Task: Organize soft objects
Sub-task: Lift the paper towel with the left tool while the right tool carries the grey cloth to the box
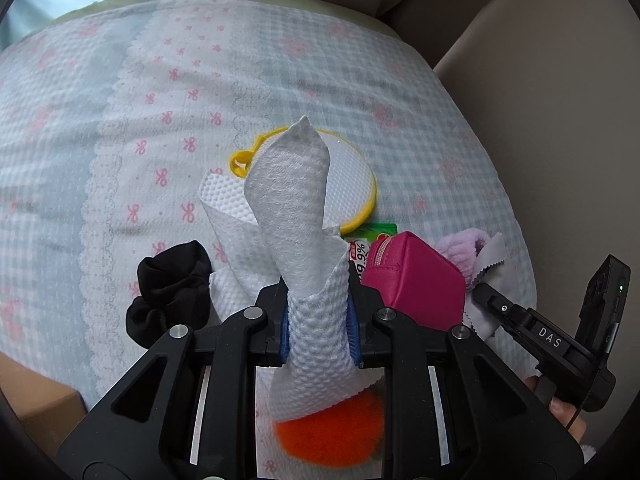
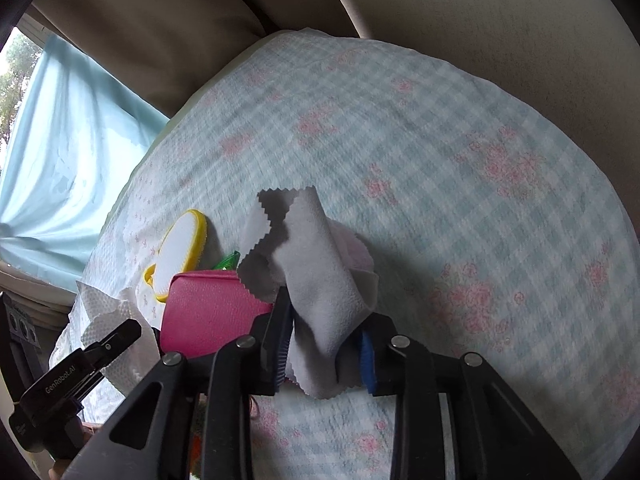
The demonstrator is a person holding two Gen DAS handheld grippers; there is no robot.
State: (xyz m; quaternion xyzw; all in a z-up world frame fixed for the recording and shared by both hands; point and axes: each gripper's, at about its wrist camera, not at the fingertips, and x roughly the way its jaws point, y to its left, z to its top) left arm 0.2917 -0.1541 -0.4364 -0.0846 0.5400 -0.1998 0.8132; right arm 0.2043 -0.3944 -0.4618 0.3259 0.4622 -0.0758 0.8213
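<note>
- My left gripper point(image 1: 318, 322) has its fingers pinching a white embossed paper towel point(image 1: 296, 208), which stands up twisted between the blue pads, its tip leaning over a round yellow-rimmed white mesh pad point(image 1: 352, 184).
- My right gripper point(image 2: 326, 354) has its fingers pinching a grey zigzag-edged microfibre cloth point(image 2: 308, 264); the cloth rises between the pads and folds forward.
- The things lie bunched together on a padded cover of blue-and-white check with pink bows point(image 1: 120, 140), near its closer edge.
- A magenta zipped pouch point(image 1: 416, 284) sits just right of my left fingers, touching a green printed packet point(image 1: 372, 240) behind it.
- A lilac fluffy item point(image 1: 460, 246) lies just beyond the pouch, beside the grey cloth.
- A black crumpled fabric piece point(image 1: 172, 284) lies just left of my left fingers.
- An orange fluffy ball point(image 1: 332, 428) sits under the towel's lower end, below the left gripper.
- Beyond the pile the checked cover runs open to its far and right edges, where beige upholstery point(image 2: 500, 12) rises.
</note>
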